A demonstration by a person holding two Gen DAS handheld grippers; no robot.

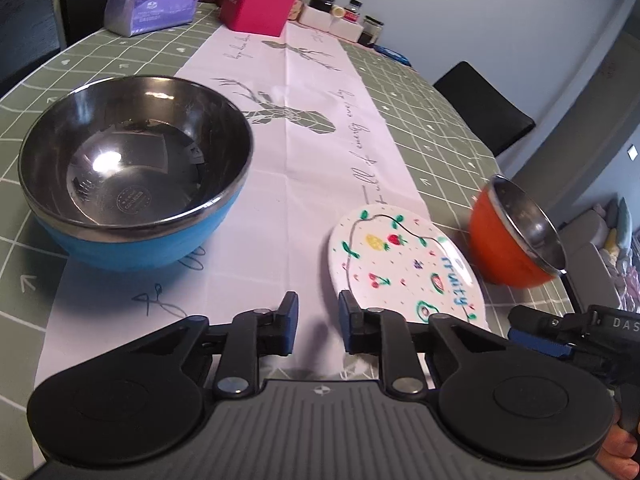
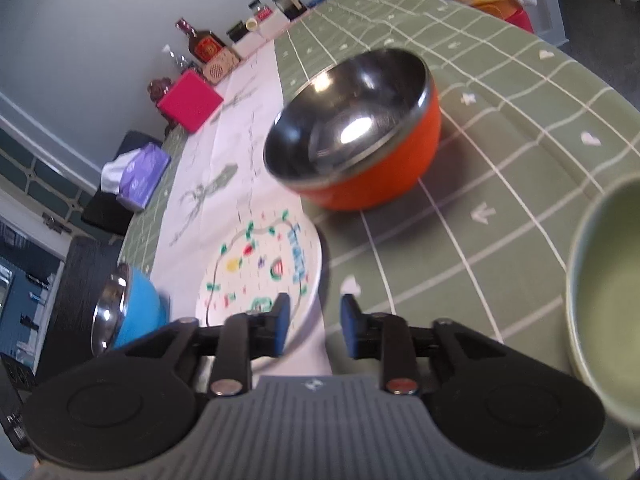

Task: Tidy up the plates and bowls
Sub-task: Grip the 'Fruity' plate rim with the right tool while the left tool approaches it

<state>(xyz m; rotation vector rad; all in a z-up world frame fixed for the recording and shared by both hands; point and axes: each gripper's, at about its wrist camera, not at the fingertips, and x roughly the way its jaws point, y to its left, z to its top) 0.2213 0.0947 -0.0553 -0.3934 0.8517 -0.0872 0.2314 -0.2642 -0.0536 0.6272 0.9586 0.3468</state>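
A blue bowl [image 1: 136,176] with a steel inside stands on the table runner at the left; it also shows in the right wrist view [image 2: 132,312]. A white plate [image 1: 404,268] painted with fruit lies right of centre, also in the right wrist view [image 2: 264,268]. An orange steel-lined bowl [image 1: 512,236] stands right of the plate, also in the right wrist view [image 2: 360,136]. A pale green bowl [image 2: 608,308] sits at the right edge. My left gripper [image 1: 318,316] is open and empty, just short of the plate's near edge. My right gripper [image 2: 314,320] is open and empty, over the plate's right edge.
The table has a green grid cloth [image 1: 440,112] and a white runner [image 1: 320,120]. At the far end stand a tissue pack [image 1: 150,8], a pink box [image 1: 260,4], bottles and jars [image 1: 348,16]. Black chairs [image 1: 484,104] stand beside the table.
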